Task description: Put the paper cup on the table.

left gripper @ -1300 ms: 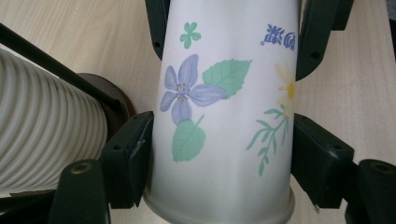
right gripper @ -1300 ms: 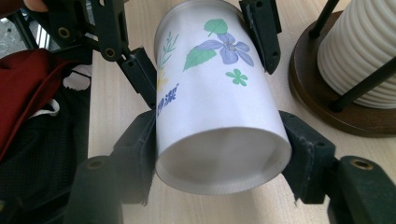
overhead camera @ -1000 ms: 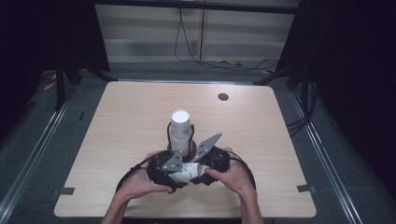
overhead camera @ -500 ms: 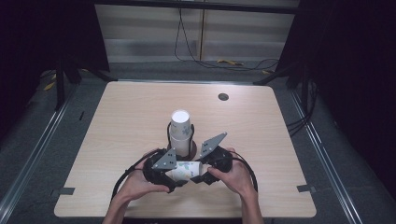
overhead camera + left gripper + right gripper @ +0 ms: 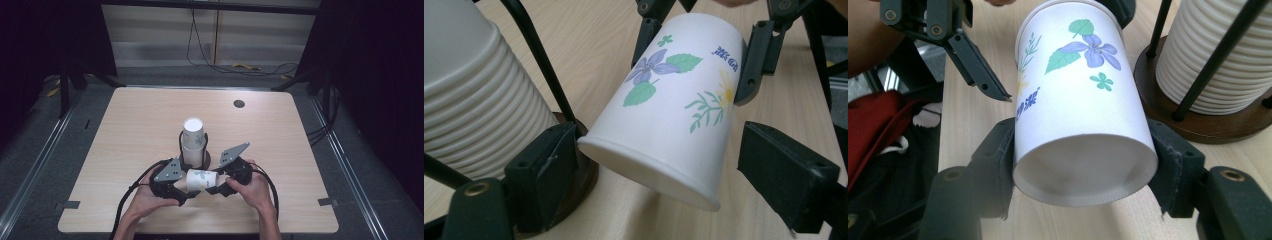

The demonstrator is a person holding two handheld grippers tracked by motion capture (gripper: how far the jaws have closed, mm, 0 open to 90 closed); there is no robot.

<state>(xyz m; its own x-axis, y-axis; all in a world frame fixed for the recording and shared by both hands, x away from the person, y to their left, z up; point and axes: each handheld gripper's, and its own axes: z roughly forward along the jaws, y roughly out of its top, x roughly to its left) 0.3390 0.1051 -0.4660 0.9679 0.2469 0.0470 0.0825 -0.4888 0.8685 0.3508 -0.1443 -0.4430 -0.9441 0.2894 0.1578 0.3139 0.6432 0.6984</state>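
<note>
Right gripper (image 5: 1083, 165) is clamped on the base end of a flowered paper cup (image 5: 1080, 100), 1 pad on each side of the wall just behind the bottom rim. Left gripper (image 5: 659, 170) has its jaws apart: in the left gripper view the pad at 9 o'clock sits close to the cup's mouth rim, contact uncertain, while the pad at 3 o'clock stands clear of it.

In the high view the cup (image 5: 201, 179) lies on its side above the bench (image 5: 300, 150), held between the 2 grippers (image 5: 181, 184) (image 5: 218, 186) near the front edge, at 6 o'clock from the stack of cups (image 5: 193, 141) in its wire holder.

Judgement: step in hand looks like a hand-over or re-grip of 1 cup taken from the stack.

Notes for doing it well:
- Centre the left jaws on the mouth rim before closing, so that both pads meet the wall together.
- Close gently; the thin paper wall will likely oval or crease under a hard squeeze, most of all at the open end.
- Release the right grip only after the left one is firm.
- Keep clear of the holder's black rods (image 5: 541, 55) and wooden base (image 5: 1198, 125), both just beside the cup.
</note>
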